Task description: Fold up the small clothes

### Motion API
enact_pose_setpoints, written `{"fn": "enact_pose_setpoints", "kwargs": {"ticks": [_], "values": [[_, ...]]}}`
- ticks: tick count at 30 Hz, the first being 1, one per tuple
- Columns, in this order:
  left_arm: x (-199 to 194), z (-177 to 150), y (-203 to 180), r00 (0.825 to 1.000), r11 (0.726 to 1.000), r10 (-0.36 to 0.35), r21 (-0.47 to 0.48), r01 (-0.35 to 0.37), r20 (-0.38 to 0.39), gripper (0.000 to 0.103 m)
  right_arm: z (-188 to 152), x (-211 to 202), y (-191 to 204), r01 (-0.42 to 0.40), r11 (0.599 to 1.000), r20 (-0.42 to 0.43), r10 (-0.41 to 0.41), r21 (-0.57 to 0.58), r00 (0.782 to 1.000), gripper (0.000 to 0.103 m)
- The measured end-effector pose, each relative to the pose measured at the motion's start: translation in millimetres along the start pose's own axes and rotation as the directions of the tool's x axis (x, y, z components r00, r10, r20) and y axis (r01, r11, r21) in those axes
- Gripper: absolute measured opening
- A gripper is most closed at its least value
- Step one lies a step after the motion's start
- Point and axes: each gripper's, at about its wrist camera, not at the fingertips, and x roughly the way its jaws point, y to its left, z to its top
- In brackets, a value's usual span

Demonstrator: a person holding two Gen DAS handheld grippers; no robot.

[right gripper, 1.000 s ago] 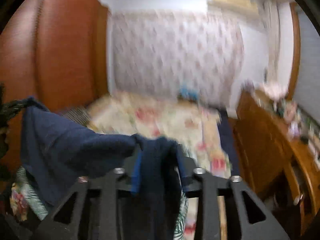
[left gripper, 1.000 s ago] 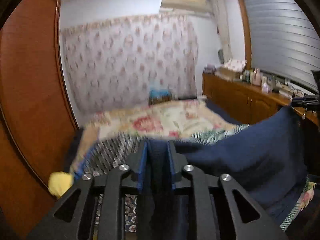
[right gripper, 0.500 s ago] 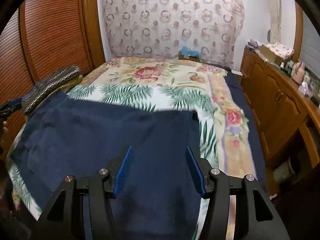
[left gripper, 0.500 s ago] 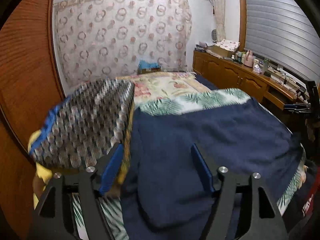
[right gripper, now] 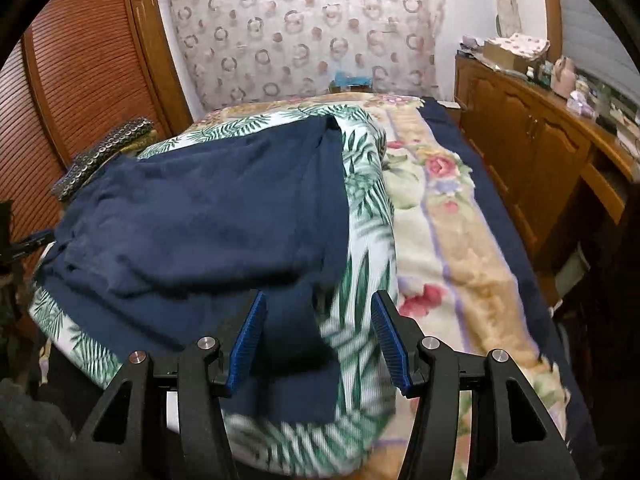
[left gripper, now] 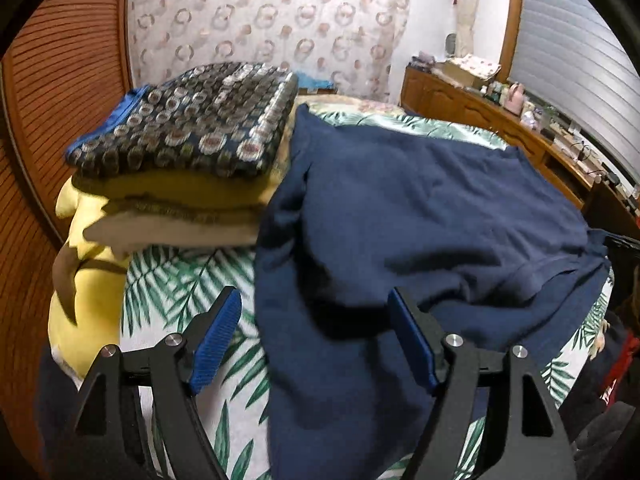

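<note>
Lying spread flat on the palm-print bed cover (right gripper: 360,208), the navy garment (left gripper: 420,216) was positioned for folding, its left edge touching the stack of folded clothes (left gripper: 188,168). The left gripper (left gripper: 316,340) and right gripper (right gripper: 318,336) hovered over the garment's near hem, fingers wide apart, gripping nothing, presumably ready to take a fresh grasp.

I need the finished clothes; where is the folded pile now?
In the left wrist view the folded pile sits at left on the palm-leaf sheet, touching the navy garment, beside the wooden wardrobe.
</note>
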Motion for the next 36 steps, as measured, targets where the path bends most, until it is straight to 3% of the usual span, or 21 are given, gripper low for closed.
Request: {"fn": "enact_pose_setpoints", "kwargs": {"ticks": [5,6,10,14,17,19,27,31,33,34,36], "values": [[3.9,-9.7,4.8,0.999,0.999,0.023,-0.031,-0.024,-0.037,0.076,-9.8,2.0,7.9,0.025,0.999,-0.025,-0.026,-0.033,0.999,0.054],[4.7,-9.5,7.4,0.999,0.999,0.021,-0.042,-0.023,-0.04,0.076,-11.0,1.8,10.4,0.032,0.998,-0.032,-0.033,-0.045,0.999,0.047],[5.7,-10.2,9.5,0.998,0.997,0.04,-0.06,-0.043,-0.049,0.076,-12.4,1.8,22.5,0.053,0.994,-0.043,-0.058,-0.1,0.997,0.034],[8.4,-9.7,7.1,0.996,0.997,0.071,-0.039,-0.074,-0.06,0.076,-12.7,-2.7,35.5,0.044,0.987,-0.057,-0.053,-0.153,0.997,0.009],[11.1,-10.6,2.0,0.992,0.994,0.105,-0.001,-0.106,-0.07,0.077,-18.0,-13.1,48.7,0.085,0.968,-0.055,-0.1,-0.235,0.993,0.007],[11.1,-11.3,0.6,0.992,0.995,0.104,0.005,-0.104,-0.069,0.077,-20.5,-24.2,51.4,0.07,0.966,-0.065,-0.088,-0.247,0.994,0.007],[12.9,-9.9,-0.3,0.992,0.995,0.104,0.006,-0.104,-0.077,0.082,-18.2,-51.1,49.3,0.057,0.981,0.001,-0.058,-0.186,0.998,0.007],[13.2,-9.6,-1.1,0.992,0.995,0.103,0.008,-0.103,-0.078,0.082,-10.5,-59.3,50.7,0.026,0.988,0.06,-0.017,-0.152,0.998,0.022],[13.3,-9.7,-1.3,0.992,0.995,0.104,0.008,-0.103,-0.078,0.082,-5.3,-59.5,52.0,0.014,0.99,0.089,-0.001,-0.143,0.996,0.047],[13.5,-9.6,-1.1,0.992,0.995,0.103,0.008,-0.103,-0.078,0.082,-3.6,-58.4,52.4,0.008,0.991,0.097,0.005,-0.135,0.995,0.053],[13.6,-9.6,-0.9,0.991,0.995,0.104,0.007,-0.103,-0.079,0.083,2.4,-49.3,52.4,-0.001,0.992,0.104,0.014,-0.126,0.994,0.056]]}}
